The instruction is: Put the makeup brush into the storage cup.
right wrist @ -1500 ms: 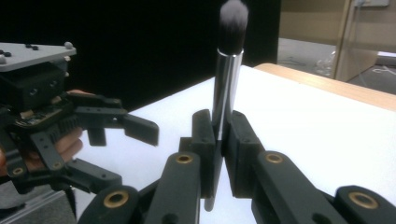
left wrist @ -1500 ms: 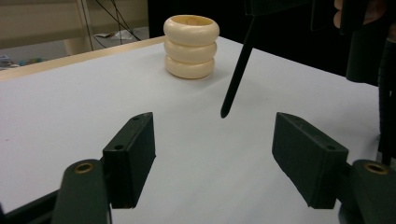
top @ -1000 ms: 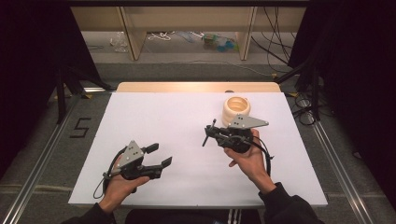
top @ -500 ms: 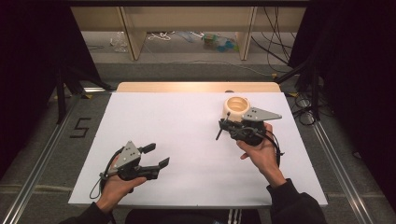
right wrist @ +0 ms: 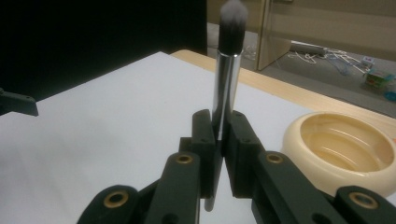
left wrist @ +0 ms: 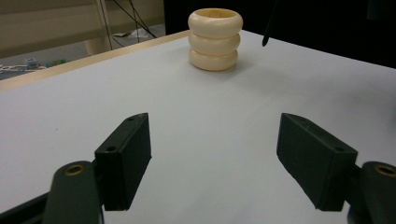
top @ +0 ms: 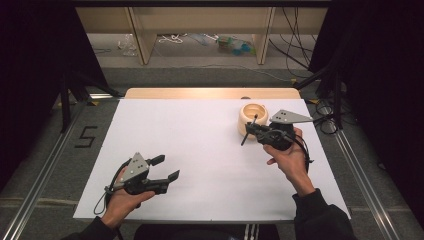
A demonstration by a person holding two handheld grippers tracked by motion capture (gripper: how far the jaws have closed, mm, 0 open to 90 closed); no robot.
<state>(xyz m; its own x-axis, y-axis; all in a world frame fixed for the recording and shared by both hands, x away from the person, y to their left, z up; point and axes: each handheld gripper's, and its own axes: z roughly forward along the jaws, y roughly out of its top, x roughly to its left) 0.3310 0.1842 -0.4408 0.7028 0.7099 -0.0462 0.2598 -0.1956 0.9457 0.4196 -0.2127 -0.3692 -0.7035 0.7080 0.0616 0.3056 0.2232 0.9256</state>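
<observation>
Since a second ago the right gripper (top: 248,131) has moved right and toward the far edge of the white surface (top: 200,150), now just beside the cream ribbed holder (top: 253,118), while the left gripper (top: 165,167) has drifted slightly nearer the person. The right gripper's fingers (right wrist: 205,140) are clamped on a makeup brush (right wrist: 226,84): a shiny silver handle topped by dark bristles with a pale tip, standing up between them. The left gripper's fingers (left wrist: 126,158) stand wide apart above bare surface. The brush's lower end is hidden behind the fingers, and its tip is blurred.
</observation>
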